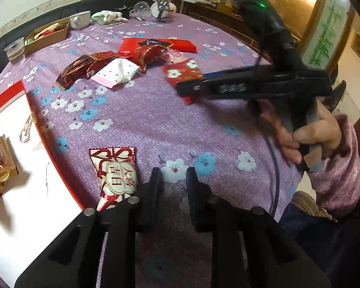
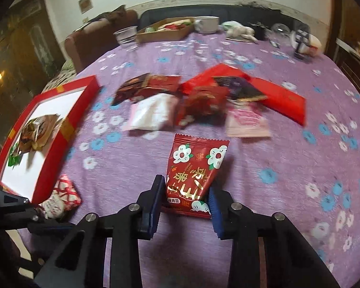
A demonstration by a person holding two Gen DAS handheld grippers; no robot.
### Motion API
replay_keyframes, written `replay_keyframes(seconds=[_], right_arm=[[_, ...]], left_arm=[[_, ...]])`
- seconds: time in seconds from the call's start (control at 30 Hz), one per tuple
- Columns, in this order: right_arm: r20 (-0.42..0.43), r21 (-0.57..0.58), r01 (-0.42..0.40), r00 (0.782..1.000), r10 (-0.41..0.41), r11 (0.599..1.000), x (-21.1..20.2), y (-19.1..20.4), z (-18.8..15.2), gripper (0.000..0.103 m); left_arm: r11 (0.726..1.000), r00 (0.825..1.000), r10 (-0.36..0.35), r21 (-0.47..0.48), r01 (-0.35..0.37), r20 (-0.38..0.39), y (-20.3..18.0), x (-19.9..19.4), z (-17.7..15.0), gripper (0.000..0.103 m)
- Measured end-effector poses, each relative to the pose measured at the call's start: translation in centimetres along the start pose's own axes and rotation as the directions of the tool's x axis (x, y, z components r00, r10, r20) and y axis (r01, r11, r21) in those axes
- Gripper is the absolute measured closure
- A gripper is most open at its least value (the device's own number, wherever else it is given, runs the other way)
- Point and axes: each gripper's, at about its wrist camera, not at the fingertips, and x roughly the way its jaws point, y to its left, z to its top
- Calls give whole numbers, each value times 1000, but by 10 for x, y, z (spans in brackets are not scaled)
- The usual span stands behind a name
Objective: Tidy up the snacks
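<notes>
My left gripper (image 1: 174, 177) stands open just over the purple cloth, with only cloth between its fingers. A red-and-white candy packet (image 1: 117, 177) lies touching the outside of its left finger, beside the red box (image 1: 12, 96); the packet (image 2: 60, 196) also shows in the right wrist view. My right gripper (image 2: 187, 196) is shut on the lower end of a red packet with white flowers (image 2: 196, 165). From the left wrist view that gripper (image 1: 187, 88) holds the same packet (image 1: 182, 72) near the snack pile (image 1: 132, 57). The red box (image 2: 60, 144) has a white floor and holds a gold-brown snack (image 2: 36, 129).
Loose red, dark and white packets (image 2: 204, 96) lie mid-table. At the far edge stand a cardboard box (image 2: 165, 31), a plastic cup (image 2: 127, 37) and a white mug (image 2: 207, 24). A hand in a pink sleeve (image 1: 309, 139) grips the right gripper's handle.
</notes>
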Motion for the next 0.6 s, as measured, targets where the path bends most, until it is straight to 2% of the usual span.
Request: replay_keyframes(seconds=[0.13,0.23,0.33,0.43,0.5,0.57,0.6], right_arm=[[19,89,-127,992,126,988,-4,-27,0,71],[30,123,-178,984,176,976,-3,-35,0,70],[35,129,-190,982,187,973,-4,-36,0,70],[37,142,-211,978,207,967,-4,-39,0,70],[39,146,-217,976,213,965,-4,-40,-1,70],[40,143,-216,976,212,966,-4,-40,0,69],[41,143,-217,976,214,966,-4,-40,0,69]], left_arm=[[997,998,-69,-44,69,4,7,2,1,93],[987,990,-142,-70,142,9,1,8,3,93],[995,996,-92,-41,92,13,-11,12,10,93],[999,999,32,-40,-31,23,-8,-3,17,92],[993,992,120,-18,-120,45,-5,-21,18,84],[982,980,189,-2,-189,67,-1,-38,17,50],[977,975,211,5,-212,70,2,-41,17,45]])
